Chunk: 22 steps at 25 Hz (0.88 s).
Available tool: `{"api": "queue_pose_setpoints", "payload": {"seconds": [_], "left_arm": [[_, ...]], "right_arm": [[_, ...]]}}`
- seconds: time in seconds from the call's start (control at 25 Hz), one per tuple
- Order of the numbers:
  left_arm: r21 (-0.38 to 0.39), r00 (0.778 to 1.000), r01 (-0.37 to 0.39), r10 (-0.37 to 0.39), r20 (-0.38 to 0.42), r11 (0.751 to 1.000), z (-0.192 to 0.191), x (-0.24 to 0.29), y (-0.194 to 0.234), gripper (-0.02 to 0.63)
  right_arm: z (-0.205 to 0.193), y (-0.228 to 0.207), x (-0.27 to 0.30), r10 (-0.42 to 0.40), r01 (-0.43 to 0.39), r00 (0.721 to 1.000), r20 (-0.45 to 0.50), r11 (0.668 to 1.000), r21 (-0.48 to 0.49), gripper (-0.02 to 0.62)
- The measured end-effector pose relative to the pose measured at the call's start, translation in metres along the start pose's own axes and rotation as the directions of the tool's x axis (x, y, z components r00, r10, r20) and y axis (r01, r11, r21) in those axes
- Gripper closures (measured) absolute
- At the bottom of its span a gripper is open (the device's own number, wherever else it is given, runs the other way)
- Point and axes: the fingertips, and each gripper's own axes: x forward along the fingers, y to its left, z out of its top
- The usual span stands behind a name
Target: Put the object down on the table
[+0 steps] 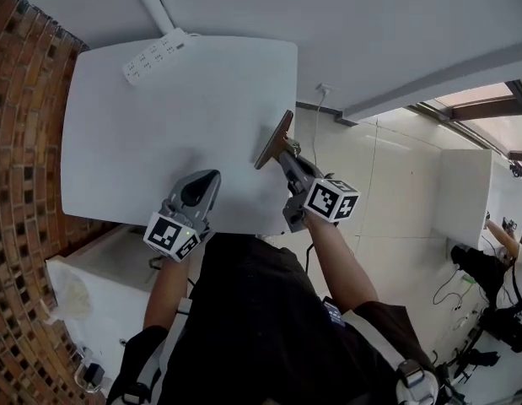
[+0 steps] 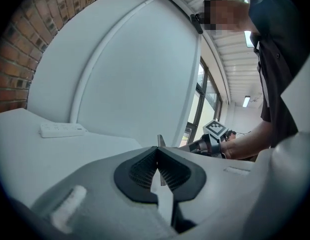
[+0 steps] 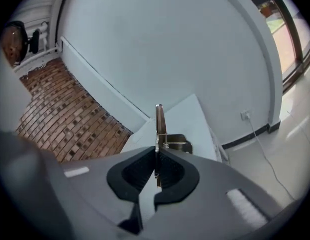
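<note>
A thin brown clipboard (image 1: 273, 140) with a metal clip is held edge-up over the right edge of the white table (image 1: 159, 125). My right gripper (image 1: 286, 152) is shut on its clip end. In the right gripper view the board (image 3: 158, 118) rises straight out of the closed pads of that gripper (image 3: 156, 159). My left gripper (image 1: 201, 180) hangs over the table's near edge, shut with nothing between its pads. From the left gripper view, past the left gripper (image 2: 157, 156), the clipboard (image 2: 160, 141) shows edge-on. I cannot tell whether the board touches the tabletop.
A white power strip (image 1: 155, 56) lies at the table's far left corner. A brick wall (image 1: 24, 142) runs along the left. A white cabinet (image 1: 100, 285) stands below the table's near left. A wall socket with a cord (image 1: 324, 91) is beyond the table's right edge.
</note>
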Motion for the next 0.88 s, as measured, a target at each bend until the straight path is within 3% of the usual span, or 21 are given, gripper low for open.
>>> {"api": "queue_pose_setpoints", "payload": {"seconds": [0.12,0.28,0.64,0.88], "left_arm": [[-0.015,0.999,-0.027,0.027,-0.022,1.0,-0.009,-0.009,0.017,0.607],[-0.015,0.998,-0.041,0.04,-0.045,0.999,-0.015,-0.014,0.034,0.607],[-0.018,0.998,-0.046,0.045,-0.046,0.999,-0.022,-0.01,0.062,0.607],[-0.007,0.997,0.003,-0.004,-0.072,1.0,-0.023,0.016,0.046,0.607]], "right_arm": [[-0.018,-0.005,0.027,-0.005,0.009,0.999,-0.033,0.993,0.116,0.588],[-0.031,-0.012,0.059,0.008,0.002,0.999,-0.036,0.96,0.28,0.588],[-0.04,-0.012,0.088,0.007,0.007,0.999,-0.033,0.91,0.415,0.588],[-0.039,-0.026,0.089,0.05,-0.026,0.998,-0.037,0.875,0.483,0.586]]}}
